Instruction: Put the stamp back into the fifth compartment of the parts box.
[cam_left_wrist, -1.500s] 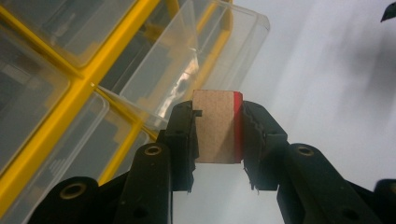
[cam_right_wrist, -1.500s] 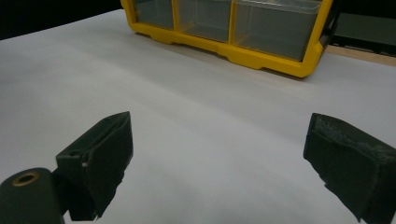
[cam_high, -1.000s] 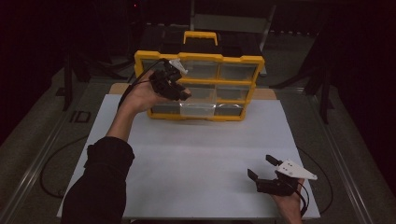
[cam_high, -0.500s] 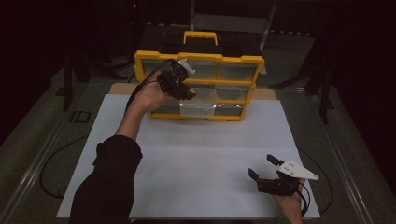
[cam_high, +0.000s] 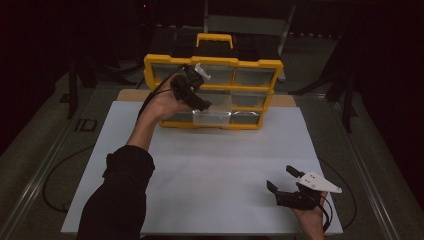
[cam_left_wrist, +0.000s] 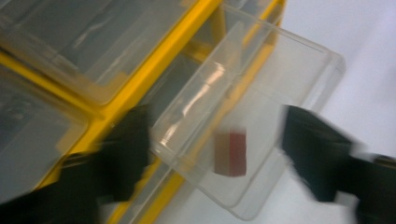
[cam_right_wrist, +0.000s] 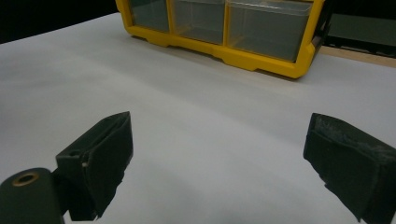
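Observation:
A yellow organizer (cam_high: 215, 62) with clear drawers stands at the far side of the white sheet. One clear drawer (cam_high: 212, 117) in its bottom row is pulled out. My left gripper (cam_high: 204, 104) hovers just over that drawer, pointing down. Its jaws have just been opening and stand apart in the left gripper view (cam_left_wrist: 219, 140). Below them a small red block (cam_left_wrist: 231, 153) sits inside the clear drawer (cam_left_wrist: 280, 70), free of both pads. At the near right my right gripper (cam_high: 282, 180) rests low over the sheet, open, with nothing between its fingers (cam_right_wrist: 224, 140).
The white sheet (cam_high: 215, 170) covers the table between the organizer and my right hand. A black case with a yellow handle (cam_high: 215, 40) sits behind the organizer. Cables trail off both sides of the table. In the right gripper view the yellow organizer (cam_right_wrist: 261, 58) stands ahead.
My left hand has drifted slightly to the right over the pulled-out drawer. The right hand and its gripper have stayed where they were.

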